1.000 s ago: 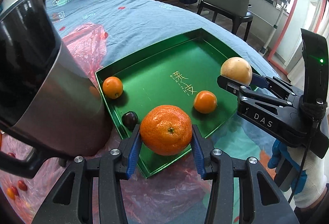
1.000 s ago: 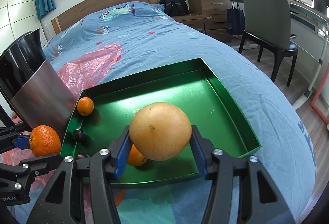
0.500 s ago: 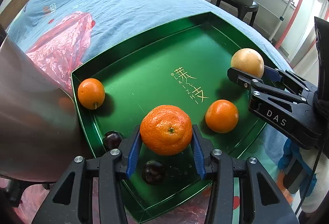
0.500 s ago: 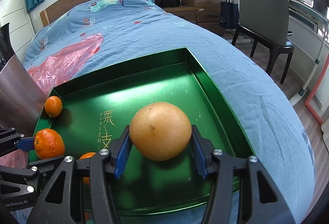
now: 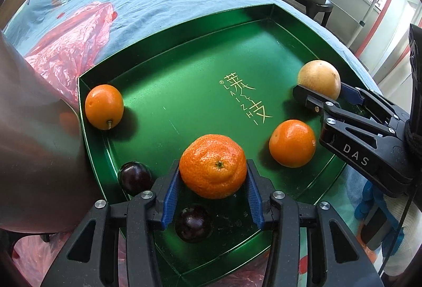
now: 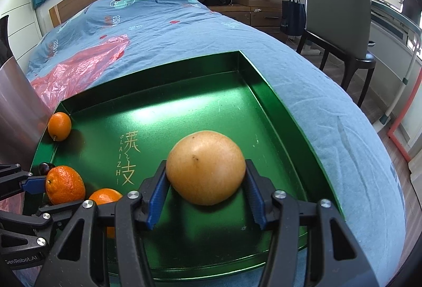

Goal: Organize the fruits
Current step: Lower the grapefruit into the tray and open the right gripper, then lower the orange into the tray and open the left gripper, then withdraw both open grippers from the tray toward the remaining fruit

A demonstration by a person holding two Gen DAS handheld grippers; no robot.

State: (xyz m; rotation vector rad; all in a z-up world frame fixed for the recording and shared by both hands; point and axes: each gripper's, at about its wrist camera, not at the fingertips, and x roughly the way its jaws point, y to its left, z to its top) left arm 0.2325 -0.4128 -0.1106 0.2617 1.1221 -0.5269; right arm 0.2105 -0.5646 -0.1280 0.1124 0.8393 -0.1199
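Note:
A green tray [image 5: 184,55] [image 6: 147,94] lies on the blue bed. My left gripper [image 5: 213,181] is shut on a bumpy orange mandarin [image 5: 213,165] [image 6: 64,184], low over the tray's near left part. My right gripper [image 6: 206,186] is shut on a pale yellow-brown round fruit [image 6: 207,167] [image 5: 318,78], low over the tray's right side. Loose in the tray lie a small orange [image 5: 104,106] [image 6: 59,126] in the far left corner, another orange [image 5: 292,143] [image 6: 105,196] between the grippers, and two dark plums [image 5: 135,177] [image 5: 193,223] beside and under my left fingers.
A tall shiny metal container [image 5: 34,129] [image 6: 15,107] stands against the tray's left edge. Crumpled red plastic bag [image 5: 73,42] [image 6: 84,63] lies on the bed beyond it. A chair [image 6: 340,20] and desk stand off the bed's right side. A gloved hand [image 5: 379,210] holds the right gripper.
Both grippers have come down and forward over the tray with their fruits still held. The tray now fills both views, and a second plum has come into the left wrist view.

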